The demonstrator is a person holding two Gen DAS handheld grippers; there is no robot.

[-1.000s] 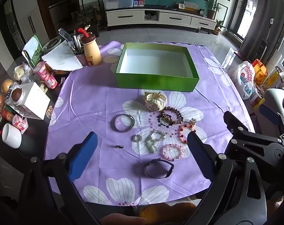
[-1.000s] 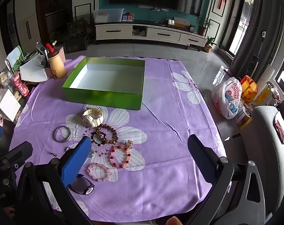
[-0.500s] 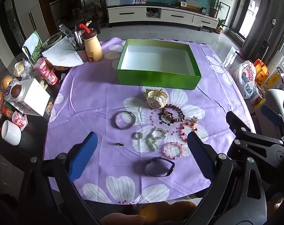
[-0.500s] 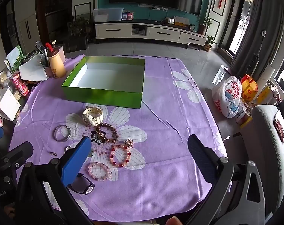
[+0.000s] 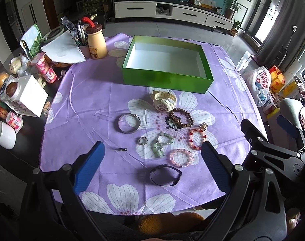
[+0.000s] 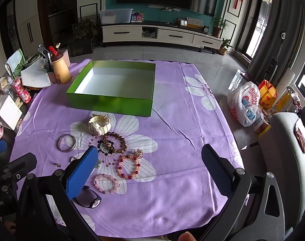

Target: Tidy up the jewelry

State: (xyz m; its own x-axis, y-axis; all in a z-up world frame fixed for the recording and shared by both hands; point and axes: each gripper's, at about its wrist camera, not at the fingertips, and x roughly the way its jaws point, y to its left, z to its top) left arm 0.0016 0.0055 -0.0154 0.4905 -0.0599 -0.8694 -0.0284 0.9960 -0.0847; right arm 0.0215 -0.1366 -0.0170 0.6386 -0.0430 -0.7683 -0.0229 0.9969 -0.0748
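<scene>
An empty green box (image 5: 166, 78) (image 6: 110, 101) stands at the far middle of the purple flowered cloth. Jewelry lies in front of it: a cream watch (image 5: 164, 101) (image 6: 98, 126), a silver bangle (image 5: 129, 123) (image 6: 67, 142), a brown bead bracelet (image 5: 180, 118) (image 6: 114, 142), a red bead bracelet (image 5: 197, 138) (image 6: 128, 167), a pink bead bracelet (image 5: 181, 157) (image 6: 106, 184), a green stone bracelet (image 5: 160, 144), a small ring (image 5: 142, 140) and a black band (image 5: 165, 175) (image 6: 86, 197). My left gripper (image 5: 151, 167) hovers open above the near items. My right gripper (image 6: 150, 165) is open, nothing in it, to their right.
A bear-print bottle (image 5: 96, 42), a pen holder, papers, snack cups, a white carton (image 5: 30, 96) and a white mug (image 5: 5, 135) crowd the table's left side off the cloth. Plastic bags (image 6: 244, 102) lie on the floor at right. A grey chair (image 6: 289, 140) stands nearby.
Both views have shifted slightly, the left gripper's camera rising a little so the box and jewelry sit lower in view. No item has moved; both grippers stay open.
</scene>
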